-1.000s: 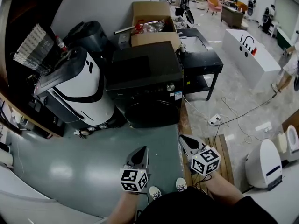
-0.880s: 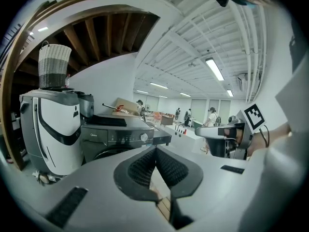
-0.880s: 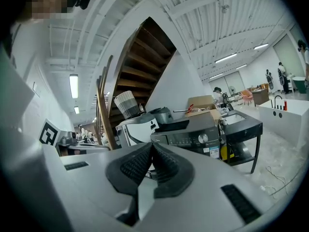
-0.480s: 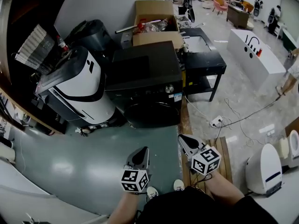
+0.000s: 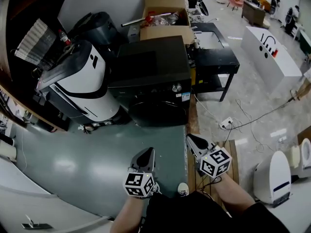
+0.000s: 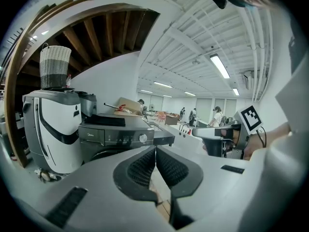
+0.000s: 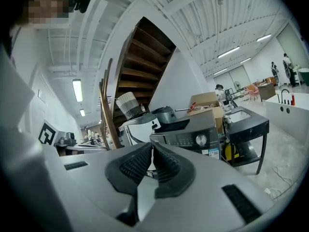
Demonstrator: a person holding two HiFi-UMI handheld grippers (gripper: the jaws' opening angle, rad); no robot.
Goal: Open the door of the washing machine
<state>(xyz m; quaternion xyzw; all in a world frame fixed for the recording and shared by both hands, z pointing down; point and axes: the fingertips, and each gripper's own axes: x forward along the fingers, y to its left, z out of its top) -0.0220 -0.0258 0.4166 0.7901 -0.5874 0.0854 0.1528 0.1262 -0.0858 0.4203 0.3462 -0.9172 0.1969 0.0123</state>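
The black front-loading washing machine (image 5: 154,76) stands ahead of me, its round door (image 5: 158,111) closed and a silver knob (image 5: 178,88) on its panel. It also shows in the left gripper view as the washing machine (image 6: 113,138) and in the right gripper view as the washing machine (image 7: 190,137). My left gripper (image 5: 146,155) is shut with nothing in it, a stretch of green floor away from the door. My right gripper (image 5: 193,141) is shut too, empty, and points at the machine's right side.
A white and black appliance (image 5: 80,81) stands left of the machine. A black table (image 5: 214,57) is on its right and a cardboard box (image 5: 165,13) behind. A power strip (image 5: 225,125) with cables lies on the floor. A white unit (image 5: 274,176) stands near right.
Both grippers have drifted toward the washing machine together with the head; the machine now sits a little nearer and larger in the head view. Both pairs of jaws stay shut.
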